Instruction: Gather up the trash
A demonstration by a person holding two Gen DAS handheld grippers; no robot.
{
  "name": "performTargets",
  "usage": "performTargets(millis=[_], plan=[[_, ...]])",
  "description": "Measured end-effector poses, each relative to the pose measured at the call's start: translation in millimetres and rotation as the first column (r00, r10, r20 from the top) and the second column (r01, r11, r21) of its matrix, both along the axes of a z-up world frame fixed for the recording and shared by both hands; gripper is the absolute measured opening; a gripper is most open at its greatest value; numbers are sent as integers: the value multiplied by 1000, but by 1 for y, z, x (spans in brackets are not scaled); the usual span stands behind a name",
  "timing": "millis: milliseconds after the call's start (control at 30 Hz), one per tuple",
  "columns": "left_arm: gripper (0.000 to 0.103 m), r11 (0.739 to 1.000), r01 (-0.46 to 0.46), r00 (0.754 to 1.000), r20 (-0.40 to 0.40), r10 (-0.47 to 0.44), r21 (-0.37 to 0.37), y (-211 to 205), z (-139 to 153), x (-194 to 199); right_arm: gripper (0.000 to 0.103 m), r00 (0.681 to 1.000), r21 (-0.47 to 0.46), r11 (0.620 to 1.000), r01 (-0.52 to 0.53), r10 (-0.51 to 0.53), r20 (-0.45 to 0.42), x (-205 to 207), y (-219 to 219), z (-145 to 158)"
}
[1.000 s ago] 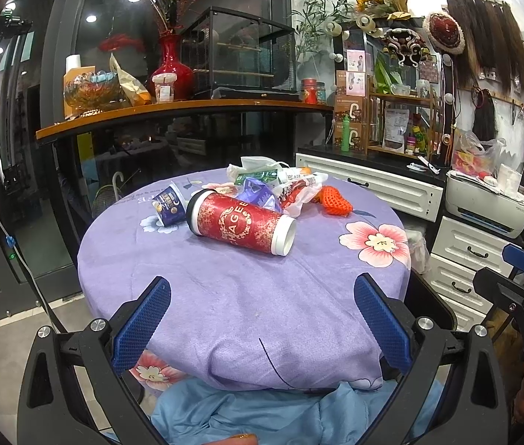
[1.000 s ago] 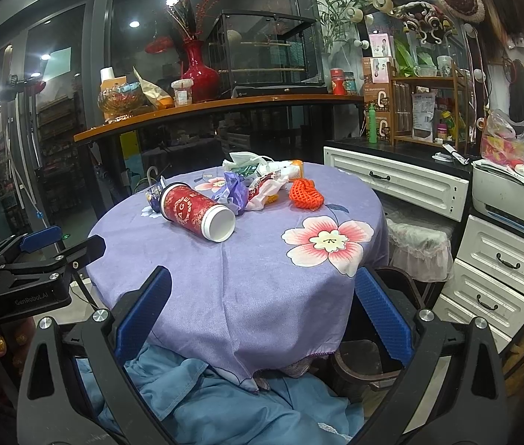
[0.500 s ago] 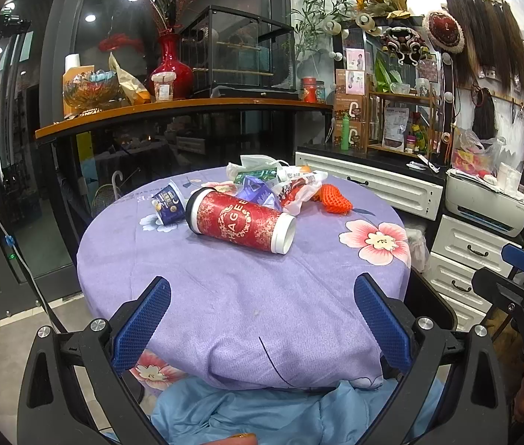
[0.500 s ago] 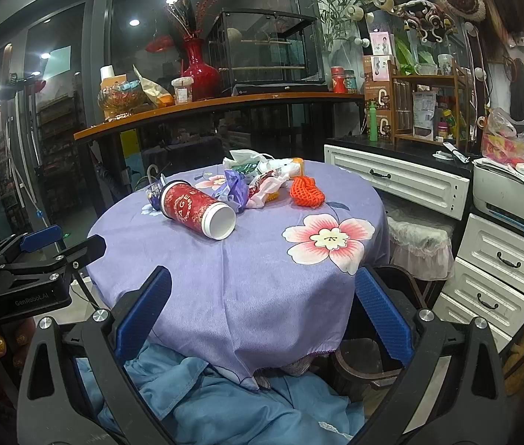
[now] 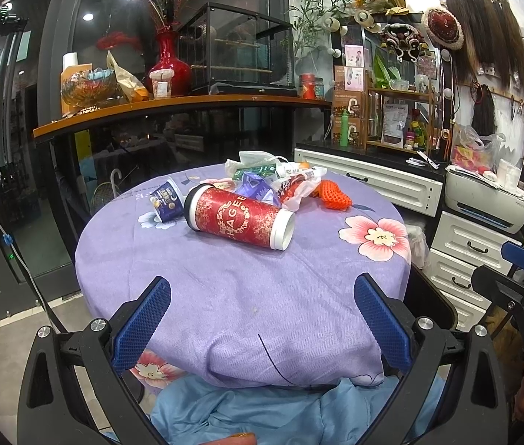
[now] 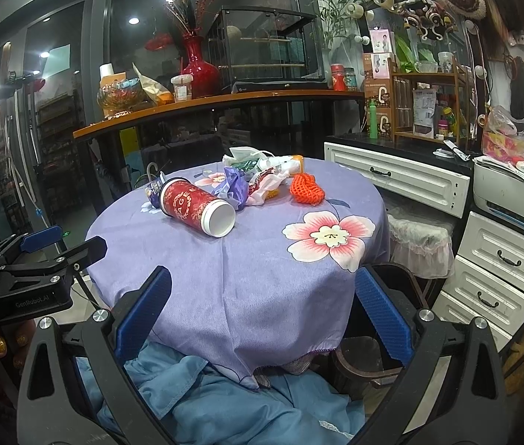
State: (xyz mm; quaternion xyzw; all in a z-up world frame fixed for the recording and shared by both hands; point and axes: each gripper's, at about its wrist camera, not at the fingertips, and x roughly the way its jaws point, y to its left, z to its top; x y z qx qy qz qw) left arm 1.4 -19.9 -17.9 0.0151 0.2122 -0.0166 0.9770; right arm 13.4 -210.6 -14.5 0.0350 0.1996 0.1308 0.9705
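Note:
A red cylindrical canister (image 5: 238, 218) (image 6: 195, 205) lies on its side on the round table with the purple flowered cloth (image 5: 225, 296) (image 6: 254, 278). Behind it sits a heap of trash: a small blue cup (image 5: 167, 200), a purple wrapper (image 5: 254, 189) (image 6: 234, 187), white plastic packets (image 5: 295, 185) (image 6: 265, 181) and an orange net (image 5: 332, 194) (image 6: 306, 189). My left gripper (image 5: 262, 319) hangs open at the table's near edge, well short of the canister. My right gripper (image 6: 262, 315) is open too, near the table's front right edge. Nothing is between either pair of fingers.
A dark bin (image 6: 369, 359) stands on the floor below the table's right edge. Blue fabric (image 6: 225, 400) lies under both grippers. White drawers (image 6: 499, 259) and a printer (image 6: 514, 200) are to the right. A wooden counter (image 5: 173, 105) with a red vase (image 5: 169, 63) runs behind the table.
Both grippers have crept slightly toward the table; the trash looks marginally closer. Nothing on the table moved, and both stay open.

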Motion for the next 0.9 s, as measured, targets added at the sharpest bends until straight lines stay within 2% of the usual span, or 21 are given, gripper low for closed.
performTargets(millis=[233,400,533,633,800,900], plan=[[98,998,51,997,-54,-49,29,5,-9,14,98,997,-5,999,-33,32,-64,16,-5,-7],[98,995,93,987,-133,-87,34,14,-18,32,98,980,-25,991,-134,128,-152,54,5,-12],[98,994,106,972,-214,-99,22,35,-21,58,98,949,-66,970,-234,214,-231,91,25,-17],[98,994,106,965,-241,-98,21,49,-18,75,98,929,-94,951,-294,261,-262,118,43,-20],[98,993,91,961,-269,-68,74,84,-16,108,98,886,-125,911,-393,338,-318,166,80,-24],[98,987,86,961,-272,-47,134,107,-16,133,98,861,-164,879,-447,373,-346,190,105,-22]])
